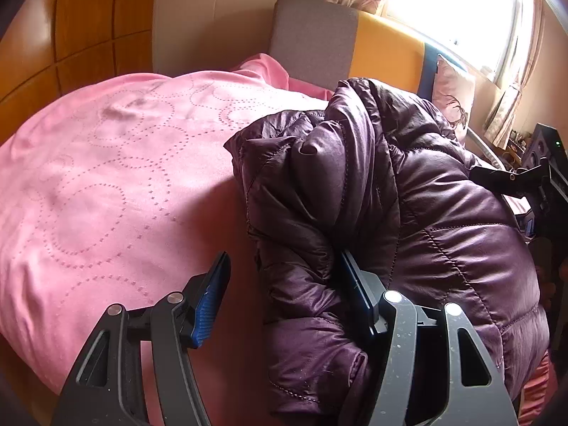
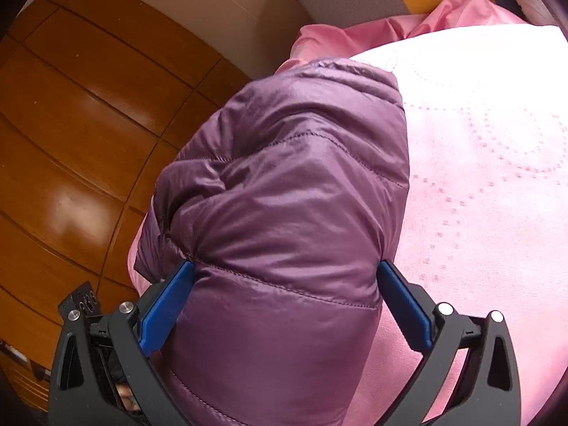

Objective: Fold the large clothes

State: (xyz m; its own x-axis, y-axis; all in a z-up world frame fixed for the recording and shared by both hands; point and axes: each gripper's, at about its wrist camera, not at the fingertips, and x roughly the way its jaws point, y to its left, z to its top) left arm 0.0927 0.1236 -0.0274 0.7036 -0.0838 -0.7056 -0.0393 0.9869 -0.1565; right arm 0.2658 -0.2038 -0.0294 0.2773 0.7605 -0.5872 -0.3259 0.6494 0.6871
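A dark purple quilted puffer jacket lies bunched on a bed with a pink cover. My left gripper is open; its right finger is pressed into the jacket's folds, its left finger is over bare cover. In the right wrist view the jacket bulges between the fingers of my right gripper, whose jaws are wide with both blue pads touching the padded fabric. The right gripper also shows at the right edge of the left wrist view.
A grey and orange headboard stands behind the bed, with a patterned pillow by it. A bright window with curtains is at the upper right. Wooden wardrobe panels run along the bed's far side.
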